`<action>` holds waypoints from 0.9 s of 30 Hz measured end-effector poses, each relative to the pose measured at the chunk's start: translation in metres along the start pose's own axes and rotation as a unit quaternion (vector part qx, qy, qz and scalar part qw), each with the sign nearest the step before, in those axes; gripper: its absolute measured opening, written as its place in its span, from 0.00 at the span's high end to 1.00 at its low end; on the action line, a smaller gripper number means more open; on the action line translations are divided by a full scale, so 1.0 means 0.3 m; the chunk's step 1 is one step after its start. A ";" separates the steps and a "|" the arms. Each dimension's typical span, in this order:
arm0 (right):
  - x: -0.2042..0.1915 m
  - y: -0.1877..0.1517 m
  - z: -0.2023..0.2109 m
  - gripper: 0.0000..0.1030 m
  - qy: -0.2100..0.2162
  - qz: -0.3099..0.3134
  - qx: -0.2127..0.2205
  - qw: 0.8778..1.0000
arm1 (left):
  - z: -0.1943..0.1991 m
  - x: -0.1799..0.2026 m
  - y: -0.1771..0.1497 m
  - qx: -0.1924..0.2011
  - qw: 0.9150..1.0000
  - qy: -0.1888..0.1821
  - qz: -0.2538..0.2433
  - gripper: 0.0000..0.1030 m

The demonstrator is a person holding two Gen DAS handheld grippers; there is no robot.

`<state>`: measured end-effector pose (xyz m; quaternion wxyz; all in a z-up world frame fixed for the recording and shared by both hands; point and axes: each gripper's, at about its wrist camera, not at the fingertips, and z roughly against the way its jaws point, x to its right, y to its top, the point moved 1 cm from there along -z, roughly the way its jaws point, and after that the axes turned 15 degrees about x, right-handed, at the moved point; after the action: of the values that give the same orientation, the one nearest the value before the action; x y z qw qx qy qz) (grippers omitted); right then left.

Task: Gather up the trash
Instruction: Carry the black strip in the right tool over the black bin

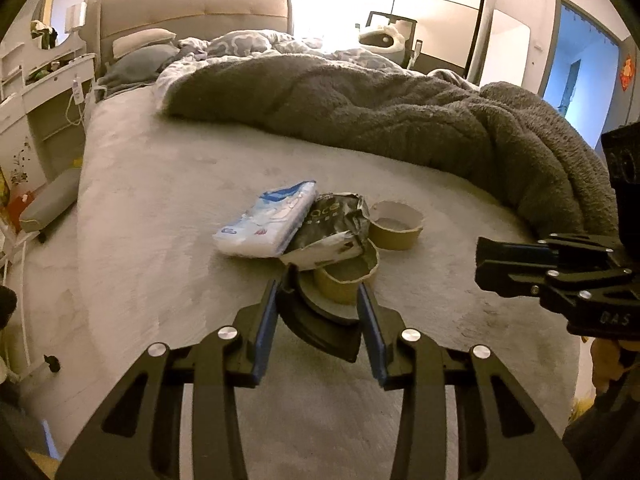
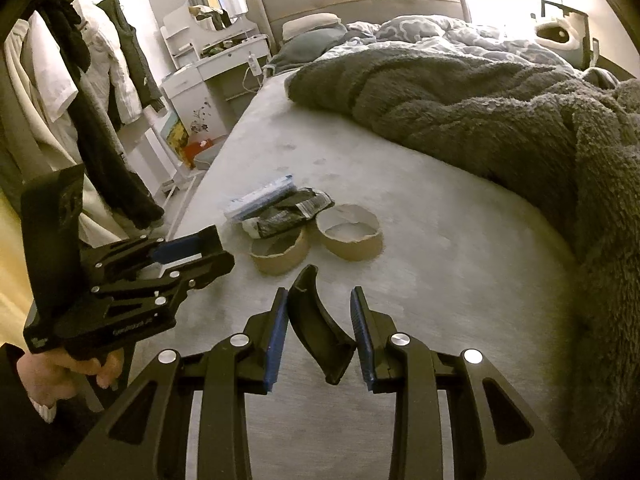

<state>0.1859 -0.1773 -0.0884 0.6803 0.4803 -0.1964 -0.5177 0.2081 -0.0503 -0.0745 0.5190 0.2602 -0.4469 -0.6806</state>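
While tilted down over the bed (image 1: 160,240), clamps a dark curved shard (image 1: 320,320) between the blue pads of the left gripper (image 1: 320,286) — pads pressed against its two ends; likewise pinches a black curved strip (image 2: 316,320) in the right gripper (image 2: 319,294), upper tip against one pad, lower end against the other. Gripped from below by a hand (image 2: 68,368), at the low left edge of the right wrist view.

Just past the left gripper's tips, lying on the bed: a torn brown paper ring (image 1: 344,280), open side up; just beside it, farther back and to the right, a second brown ring (image 1: 396,224). Draped over the near ring's far rim — a crumpled dark wrapper (image 1: 332,228); leaning on that wrapper from the left, a blue-and-white tissue pack (image 1: 268,220).

Farther back, heaped across the bed: a shaggy grey blanket (image 1: 400,112); behind it a patterned duvet (image 1: 248,40), pillows (image 1: 144,56) and a padded headboard (image 1: 192,8). Off the bed's left side, a round mirror (image 1: 60,12) on white furniture; nearer on that side, hanging clothes (image 2: 92,80).
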 end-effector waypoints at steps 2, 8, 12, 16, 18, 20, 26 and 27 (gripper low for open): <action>-0.011 0.005 0.001 0.69 0.003 0.001 0.001 1.000 | 0.021 -0.002 0.000 -0.002 1.000 0.009 0.001 0.59; -0.058 0.015 -0.001 0.69 0.014 0.006 0.003 1.000 | 0.085 -0.019 -0.003 -0.002 0.999 0.036 0.000 0.59; -0.109 0.012 -0.014 0.69 0.027 0.007 -0.001 1.000 | 0.125 -0.043 -0.014 0.001 0.999 0.051 0.005 0.59; -0.174 -0.005 -0.022 0.69 0.046 0.012 -0.007 0.999 | 0.158 -0.072 -0.035 -0.002 0.997 0.071 0.010 0.59; -0.210 -0.011 -0.022 0.69 0.052 0.021 -0.009 0.998 | 0.181 -0.087 -0.047 -0.002 0.997 0.082 0.010 0.59; -0.241 -0.008 -0.028 0.69 0.058 0.026 -0.010 0.998 | 0.208 -0.101 -0.059 -0.004 0.996 0.091 0.014 0.59; -0.328 0.004 -0.040 0.69 0.078 0.041 -0.009 0.996 | 0.298 -0.159 -0.100 -0.006 0.993 0.119 0.028 0.59; -0.343 0.005 -0.039 0.69 0.082 0.044 -0.009 0.996 | 0.313 -0.173 -0.108 -0.007 0.992 0.124 0.032 0.59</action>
<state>0.1558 -0.0801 -0.0688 0.7204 0.5060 -0.1560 -0.4479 0.1327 0.0322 -0.0649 0.5940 0.3247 -0.3824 -0.6288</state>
